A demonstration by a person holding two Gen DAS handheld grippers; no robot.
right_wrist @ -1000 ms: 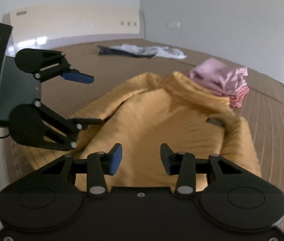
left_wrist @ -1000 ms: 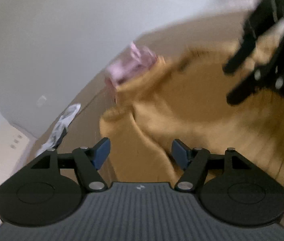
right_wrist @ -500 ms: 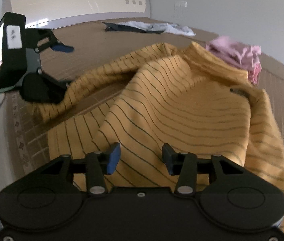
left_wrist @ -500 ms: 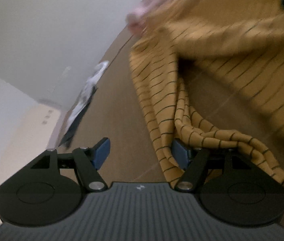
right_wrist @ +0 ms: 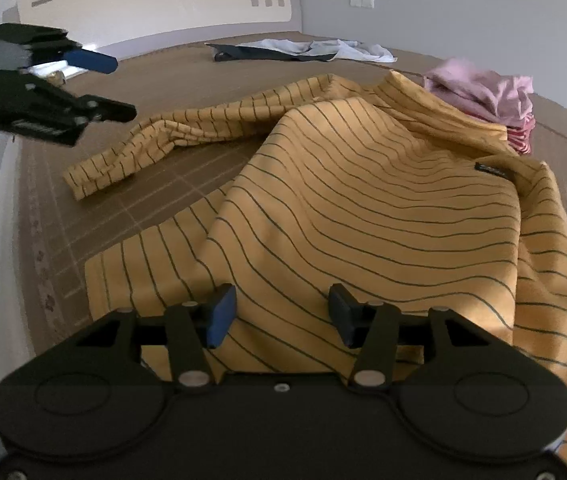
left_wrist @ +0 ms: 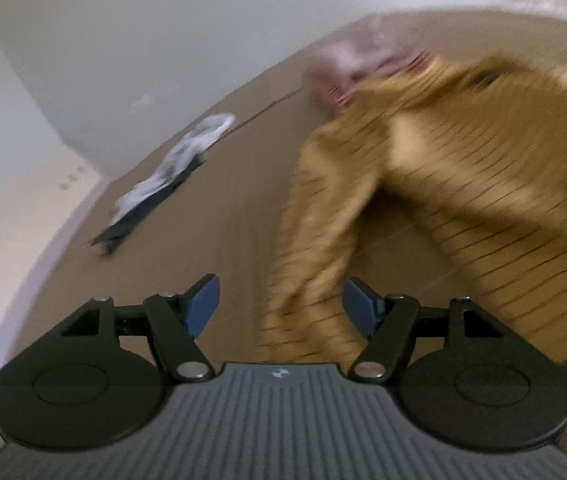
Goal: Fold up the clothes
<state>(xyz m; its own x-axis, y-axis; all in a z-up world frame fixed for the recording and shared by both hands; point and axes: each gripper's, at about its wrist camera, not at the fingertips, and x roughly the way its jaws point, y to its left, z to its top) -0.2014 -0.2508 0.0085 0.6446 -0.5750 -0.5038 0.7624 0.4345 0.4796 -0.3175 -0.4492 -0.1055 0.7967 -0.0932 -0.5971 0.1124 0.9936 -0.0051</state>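
A: Going left to right across the right wrist view: our left gripper (right_wrist: 113, 86) hangs over the bed's (right_wrist: 187, 76) left edge, fingers spread wide with nothing between them. Below it the shirt's sleeve (right_wrist: 135, 152) lies stretched out toward that edge.

B: And the shirt (right_wrist: 363, 208) itself, yellow with thin dark stripes, is spread over the bed in front of us, its body rumpled and humped, one side lapped over itself. Our right gripper (right_wrist: 281, 316) sits low at the near hem, fingers well apart, cloth beneath them but nothing pinched.

A: How will it handle, do we think?

B: We judge it light, soft and limp. It drapes into folds wherever it is lifted and should slide easily on the bed cover. Hem corners, the shoulder seams or the cuff look like the best holds; a pinch mid-panel would only bunch it.

A: Is it partly folded, or only thrown down?

B: We cannot tell: the lapped side fits either.

A: Any writing?

B: A small dark label (right_wrist: 491, 170) on the shirt, right of centre. Its lettering is too small for us to read.

A: Further right?

B: A pink stack (right_wrist: 487, 96) of folded clothes at the far right, touching the collar. At the back, white and dark clothes (right_wrist: 303, 50) lie loose. The left wrist view is too blurred to add more.
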